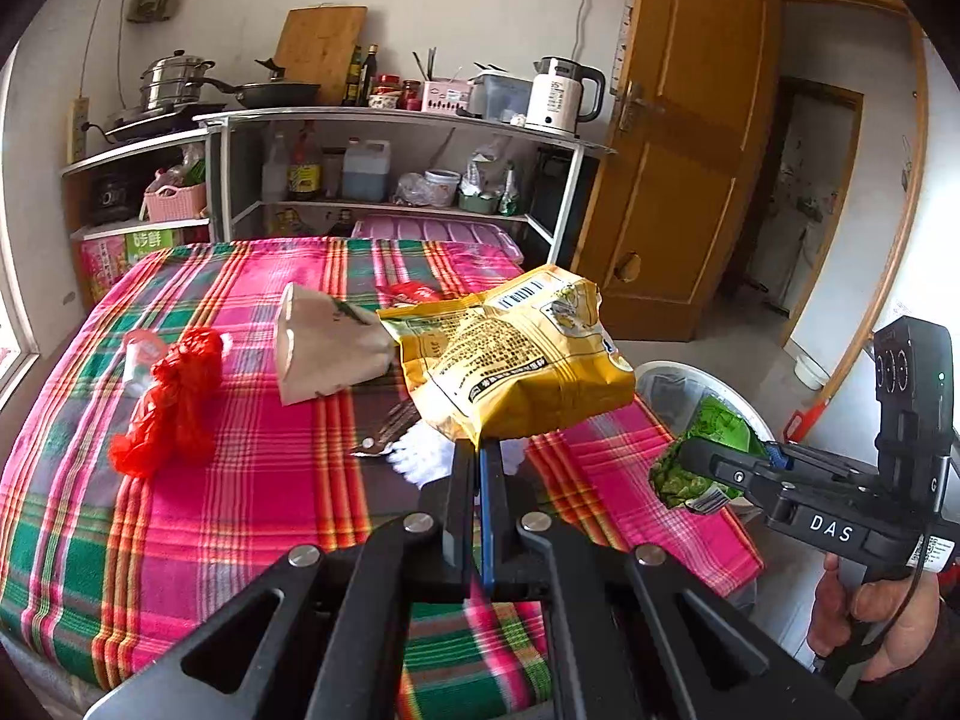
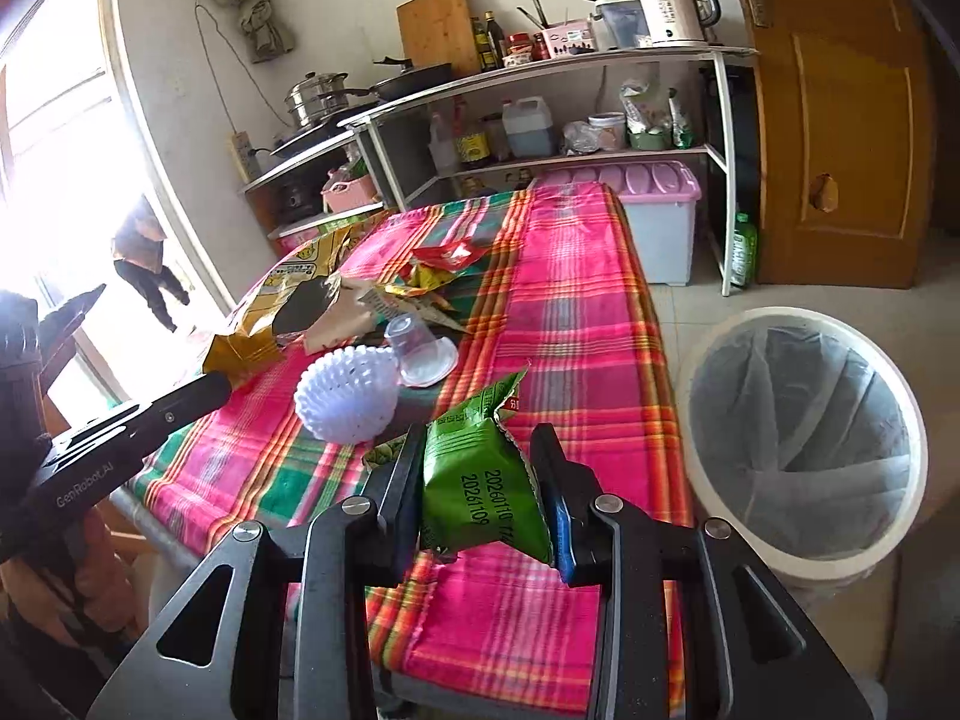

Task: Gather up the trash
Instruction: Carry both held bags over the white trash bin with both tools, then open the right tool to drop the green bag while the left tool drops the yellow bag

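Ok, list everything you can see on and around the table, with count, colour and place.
Yellow snack bag: one, held by left gripper.
Green packet: one, held by right gripper.
Red plastic bag: one, on cloth.
Paper bag: one, beige, mid-table.
Foam net: one, white, on cloth.
Plastic cup: one, clear, tipped over.
Bin: one, white, lined, on floor.
Kettle: one, white, on shelf.
Left gripper: black.
Right gripper: black.
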